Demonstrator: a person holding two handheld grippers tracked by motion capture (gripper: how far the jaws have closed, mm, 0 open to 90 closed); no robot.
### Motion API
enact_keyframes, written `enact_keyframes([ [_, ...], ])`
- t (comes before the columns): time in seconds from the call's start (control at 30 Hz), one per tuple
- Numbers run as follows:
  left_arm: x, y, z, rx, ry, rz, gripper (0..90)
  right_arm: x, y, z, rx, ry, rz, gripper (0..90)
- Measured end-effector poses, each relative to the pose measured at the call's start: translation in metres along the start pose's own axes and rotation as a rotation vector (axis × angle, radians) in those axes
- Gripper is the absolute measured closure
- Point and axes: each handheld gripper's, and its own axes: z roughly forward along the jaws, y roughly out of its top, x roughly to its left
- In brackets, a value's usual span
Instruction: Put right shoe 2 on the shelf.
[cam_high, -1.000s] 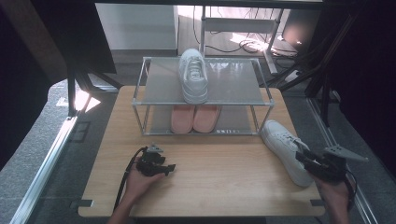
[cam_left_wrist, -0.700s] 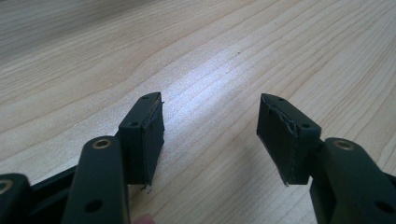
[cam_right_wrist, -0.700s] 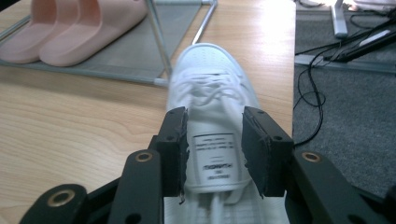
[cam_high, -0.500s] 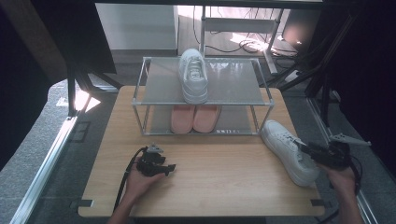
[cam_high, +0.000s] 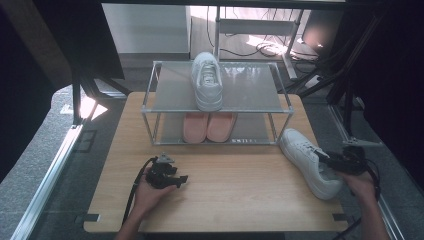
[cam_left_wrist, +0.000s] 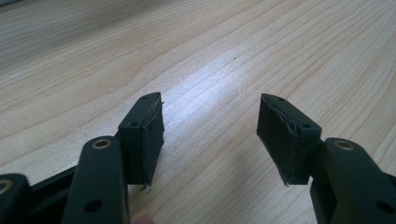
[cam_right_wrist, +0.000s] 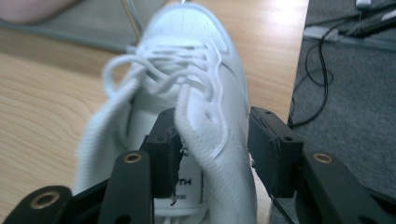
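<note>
A white sneaker (cam_high: 305, 155) lies on the wooden table (cam_high: 240, 200) at the right, toe toward the rack. My right gripper (cam_high: 324, 156) is at its heel end. In the right gripper view, the right gripper (cam_right_wrist: 212, 116) straddles the sneaker's (cam_right_wrist: 201, 60) side wall, with one jaw inside the opening and one outside. Its jaws have just been opening, and a gap shows at the outer pad (cam_right_wrist: 268, 140). A matching white sneaker (cam_high: 207, 80) stands on the rack's top shelf. My left gripper (cam_high: 181, 179) rests on the table at the left, and the left gripper (cam_left_wrist: 210, 107) is open with nothing in it.
The metal shoe rack (cam_high: 250, 95) stands at the back middle of the table, with a pink pair (cam_high: 209, 126) on its lower shelf. Bare wood lies between the two hands. Past the table's right edge are grey floor and cables (cam_right_wrist: 322, 70).
My right hand has moved a little forward along the sneaker, and its jaws stand wider apart around the side wall. The left hand and the sneaker have stayed put.
</note>
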Motion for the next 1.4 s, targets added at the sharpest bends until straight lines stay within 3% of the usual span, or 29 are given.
enact_keyframes([
  [0.1,0.001,0.000,-0.001,-0.002,0.000,-0.002,41.7,-0.002,0.003,0.009,0.058,-0.014,0.004,54.2],
  [0.17,0.001,0.000,0.000,0.000,0.000,-0.003,41.7,-0.003,0.005,0.010,0.064,-0.022,-0.004,55.4],
  [0.33,0.001,0.000,0.000,0.002,-0.001,-0.001,41.6,-0.004,0.006,0.014,0.094,-0.040,-0.013,70.0],
  [0.47,0.001,0.000,-0.002,-0.005,0.001,-0.003,41.6,-0.005,0.005,0.015,0.097,-0.054,0.006,81.8],
  [0.6,0.002,0.000,-0.002,-0.005,0.003,-0.005,41.7,-0.006,0.004,0.014,0.086,-0.044,0.031,84.4],
  [0.8,0.003,0.000,-0.001,-0.006,0.004,-0.010,41.7,-0.007,-0.010,0.004,0.004,0.016,0.120,84.5],
  [0.97,0.001,0.000,0.000,0.000,0.003,-0.002,41.7,-0.001,-0.021,-0.013,-0.074,0.035,0.186,84.3],
  [1.1,0.000,0.000,0.000,0.000,0.001,-0.002,41.7,0.008,-0.026,-0.032,-0.145,0.043,0.191,84.1],
  [1.4,0.000,0.000,-0.001,-0.004,0.001,-0.002,41.7,0.030,-0.035,-0.067,-0.296,0.110,0.229,83.5],
])
